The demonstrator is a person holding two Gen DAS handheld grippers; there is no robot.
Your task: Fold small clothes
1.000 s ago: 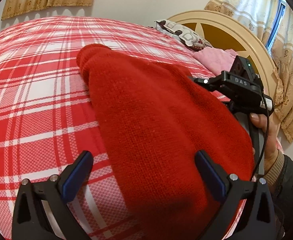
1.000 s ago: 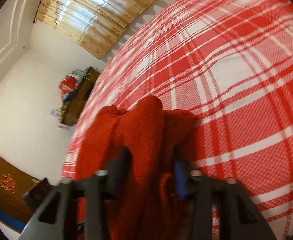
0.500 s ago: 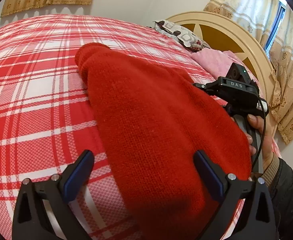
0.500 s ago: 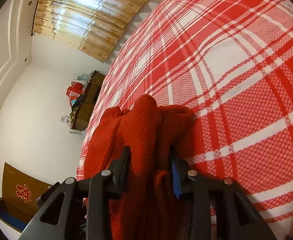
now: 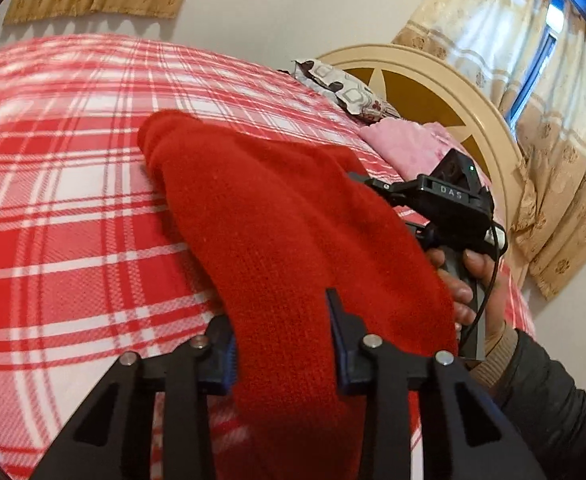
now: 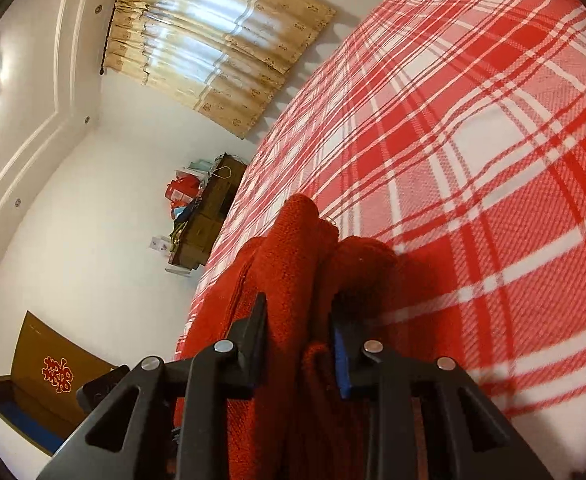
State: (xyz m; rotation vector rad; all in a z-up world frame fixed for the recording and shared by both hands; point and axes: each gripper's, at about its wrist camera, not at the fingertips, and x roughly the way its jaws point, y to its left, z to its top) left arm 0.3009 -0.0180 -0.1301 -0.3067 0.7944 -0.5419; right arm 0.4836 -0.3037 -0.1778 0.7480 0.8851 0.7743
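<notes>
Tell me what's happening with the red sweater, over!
Left tongs shut on red sweater. Right tongs shut on its bunched edge. Sweater draped over plaid bedspread. Nothing in the way, over.

Both wrist views closely share the sweater (image 5: 293,232).

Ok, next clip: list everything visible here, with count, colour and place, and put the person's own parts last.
red knit garment: one, red, on the bed, gripped at both ends
plaid bedspread: one, red and white, covering the bed
headboard: one, cream and brown, at the bed's head
patterned pillow: one, grey-white, by the headboard
pink cloth: one, beside the pillow
curtains: beige, at the windows
cabinet: one, brown, cluttered top, against the wall
left gripper: black, shut on the garment
right gripper: black, shut on the garment
right hand: holding its gripper
</notes>
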